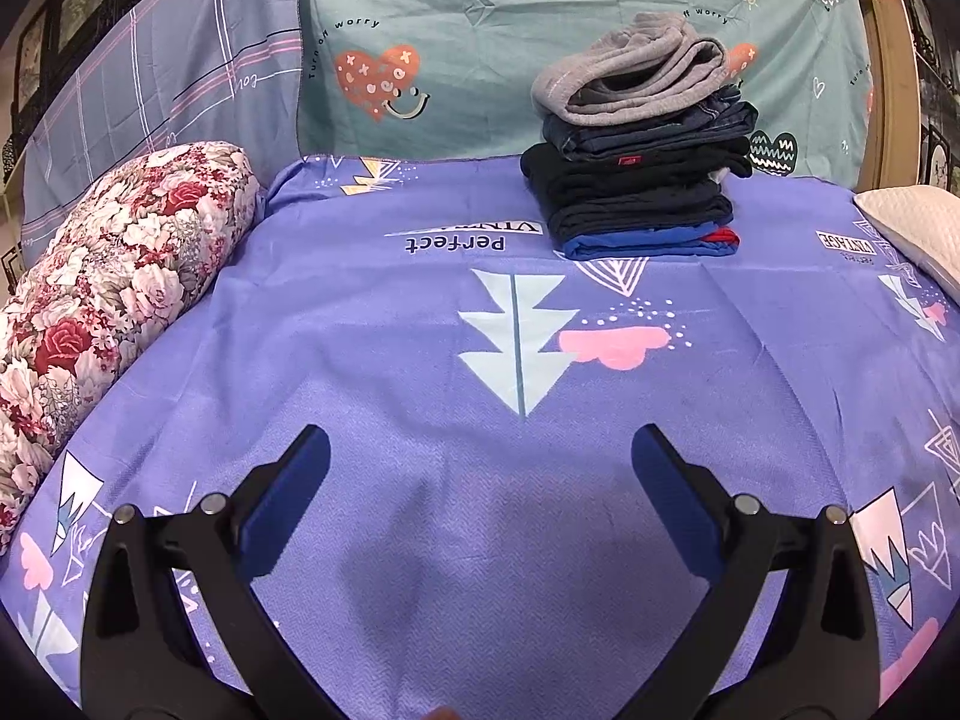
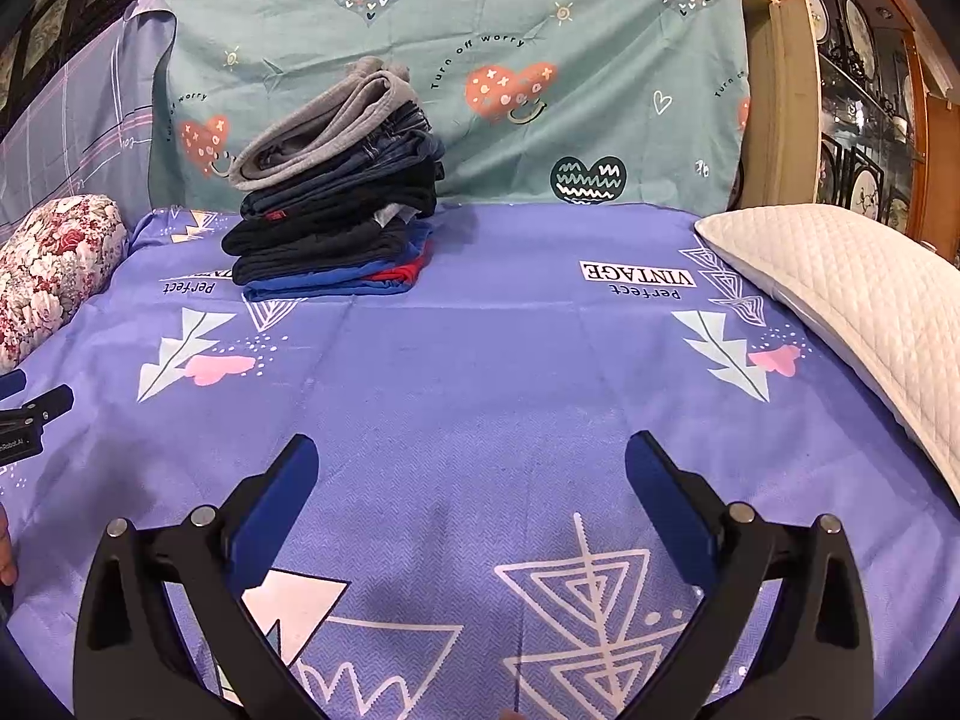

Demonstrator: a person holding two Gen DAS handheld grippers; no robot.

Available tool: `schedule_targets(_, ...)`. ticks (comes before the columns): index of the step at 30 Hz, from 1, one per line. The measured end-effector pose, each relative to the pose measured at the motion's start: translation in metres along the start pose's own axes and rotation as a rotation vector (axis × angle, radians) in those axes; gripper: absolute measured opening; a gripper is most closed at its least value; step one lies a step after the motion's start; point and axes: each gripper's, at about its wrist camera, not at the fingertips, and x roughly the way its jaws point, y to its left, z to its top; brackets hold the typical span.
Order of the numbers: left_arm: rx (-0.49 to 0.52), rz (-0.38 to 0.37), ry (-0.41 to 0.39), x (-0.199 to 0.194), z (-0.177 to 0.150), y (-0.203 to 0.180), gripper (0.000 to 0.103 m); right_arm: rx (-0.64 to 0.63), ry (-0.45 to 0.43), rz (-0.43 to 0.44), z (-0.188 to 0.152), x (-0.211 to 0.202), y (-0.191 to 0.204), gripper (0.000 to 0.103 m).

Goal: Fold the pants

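Note:
A stack of folded pants [image 1: 642, 156] stands at the far side of the purple patterned bedsheet [image 1: 420, 330]: grey sweatpants [image 1: 630, 69] on top, then jeans, dark pants and a blue pair at the bottom. It also shows in the right wrist view [image 2: 336, 204]. My left gripper [image 1: 480, 450] is open and empty, low over the near part of the sheet. My right gripper [image 2: 471, 456] is open and empty, also over the near sheet [image 2: 480, 360]. The left gripper's edge [image 2: 24, 414] shows at the left of the right wrist view.
A floral bolster [image 1: 90, 300] lies along the left edge of the bed. A white quilted pillow [image 2: 852, 312] lies at the right. A teal sheet with hearts [image 2: 480, 60] hangs behind the stack. A wooden cabinet [image 2: 870, 90] stands at the far right.

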Motion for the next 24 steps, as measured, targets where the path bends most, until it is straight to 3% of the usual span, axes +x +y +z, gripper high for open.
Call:
schedule_targets(10,0.001,0.001,-0.001,0.0004,0.0005,0.0004,0.101,0.004,0.008,0.007,0.0004,0.0015,-0.0005,0.102)
schedule_targets(24,-0.041,-0.053,0.004,0.0021,-0.0002,0.0064,0.101,0.022,0.018,0.007,-0.0002,0.0016,-0.0035,0.102)
